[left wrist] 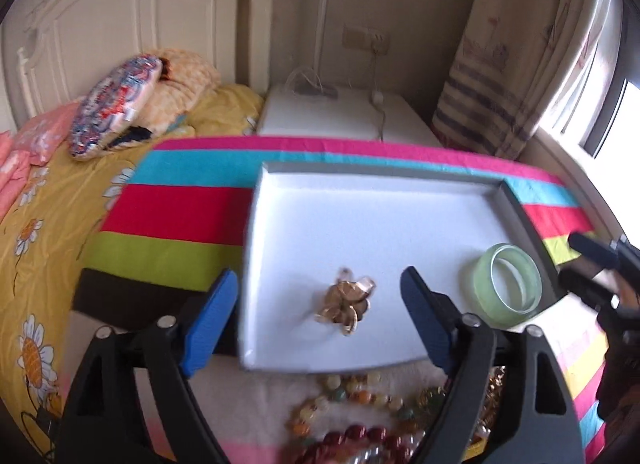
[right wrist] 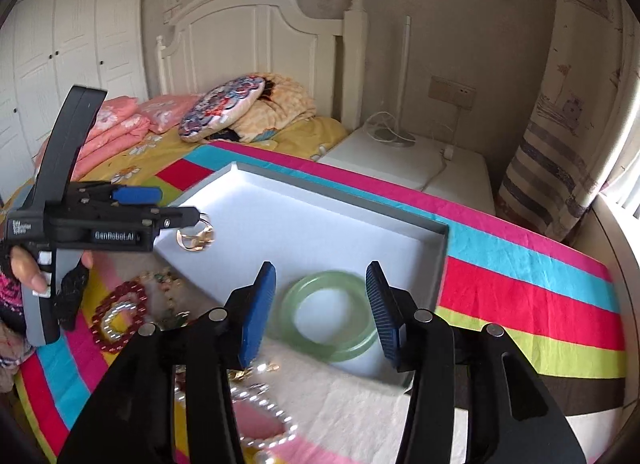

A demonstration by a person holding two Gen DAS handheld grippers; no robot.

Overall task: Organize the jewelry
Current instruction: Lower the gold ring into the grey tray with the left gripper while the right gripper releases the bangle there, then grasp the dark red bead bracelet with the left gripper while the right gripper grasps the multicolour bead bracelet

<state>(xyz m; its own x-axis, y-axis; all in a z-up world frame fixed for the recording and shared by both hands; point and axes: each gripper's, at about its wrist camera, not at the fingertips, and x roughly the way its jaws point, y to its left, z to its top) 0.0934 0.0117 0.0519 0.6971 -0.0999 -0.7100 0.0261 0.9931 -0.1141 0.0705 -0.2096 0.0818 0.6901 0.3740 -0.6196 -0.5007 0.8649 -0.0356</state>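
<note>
Nearest the cameras, loose pieces still lay on the striped blanket [right wrist: 520, 276] outside the box: a pearl bracelet [right wrist: 266, 420], a dark red bead bracelet [right wrist: 120, 316] and mixed stone beads [left wrist: 360, 396]. The right gripper [right wrist: 320, 308] stood with its fingers apart, empty, flanking the green jade bangle [right wrist: 332, 316] that rested inside the white tray box [right wrist: 442, 252]. The left gripper [left wrist: 320, 316] likewise had its fingers spread wide and empty, over a gold flower brooch [left wrist: 348, 304] lying on the tray floor. So two pieces appeared to be stowed, and by my reckoning most of the sorting remained. Beyond lay the bed [right wrist: 168, 144].
</note>
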